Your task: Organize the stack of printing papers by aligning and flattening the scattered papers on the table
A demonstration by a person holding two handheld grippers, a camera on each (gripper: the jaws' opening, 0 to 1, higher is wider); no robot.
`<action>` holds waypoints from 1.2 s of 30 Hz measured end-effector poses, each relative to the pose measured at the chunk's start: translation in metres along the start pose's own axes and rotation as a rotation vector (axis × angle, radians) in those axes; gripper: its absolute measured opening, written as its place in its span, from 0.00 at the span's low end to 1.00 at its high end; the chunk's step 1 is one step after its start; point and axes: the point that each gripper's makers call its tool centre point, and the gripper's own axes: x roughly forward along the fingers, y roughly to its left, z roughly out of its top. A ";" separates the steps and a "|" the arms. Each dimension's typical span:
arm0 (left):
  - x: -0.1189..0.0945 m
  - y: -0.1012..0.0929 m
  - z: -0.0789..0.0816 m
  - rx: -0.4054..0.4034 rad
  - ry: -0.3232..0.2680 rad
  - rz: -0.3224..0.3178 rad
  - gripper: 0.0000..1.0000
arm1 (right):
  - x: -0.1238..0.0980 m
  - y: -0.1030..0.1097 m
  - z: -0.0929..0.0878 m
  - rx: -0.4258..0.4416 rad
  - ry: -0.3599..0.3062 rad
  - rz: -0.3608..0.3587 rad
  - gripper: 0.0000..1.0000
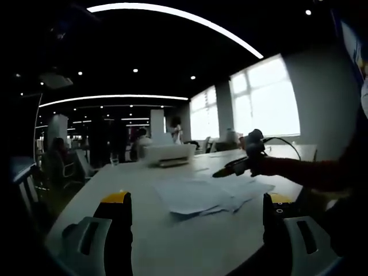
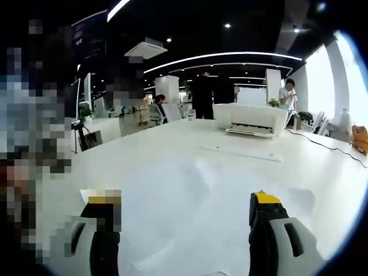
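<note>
Hovering wide-jawed, the left gripper (image 1: 195, 221) faces scattered papers (image 1: 210, 194) just ahead; one printer (image 1: 168, 154) sits beyond. The right gripper (image 2: 187, 230), jaws apart, hangs over the sheets (image 2: 190, 201).

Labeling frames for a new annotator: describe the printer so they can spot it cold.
Start from the long white table. Toward its far end, beyond the scattered papers, sits the white printer, a low boxy unit with a tray jutting from its front. It is the only solid raised block on the tabletop; the things near it lie flat.
</note>
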 end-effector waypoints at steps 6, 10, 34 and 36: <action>0.000 0.002 0.000 0.001 0.002 0.002 0.97 | 0.007 -0.001 0.006 -0.004 -0.001 -0.002 0.89; 0.000 0.004 -0.001 0.003 0.004 0.004 0.97 | 0.013 -0.003 0.010 -0.009 -0.005 -0.008 0.89; 0.001 0.007 0.001 0.008 0.001 0.016 0.97 | 0.042 -0.012 0.015 0.008 -0.003 -0.027 0.88; 0.002 0.008 0.001 0.002 -0.002 0.016 0.97 | 0.045 -0.018 0.013 0.022 -0.004 -0.026 0.88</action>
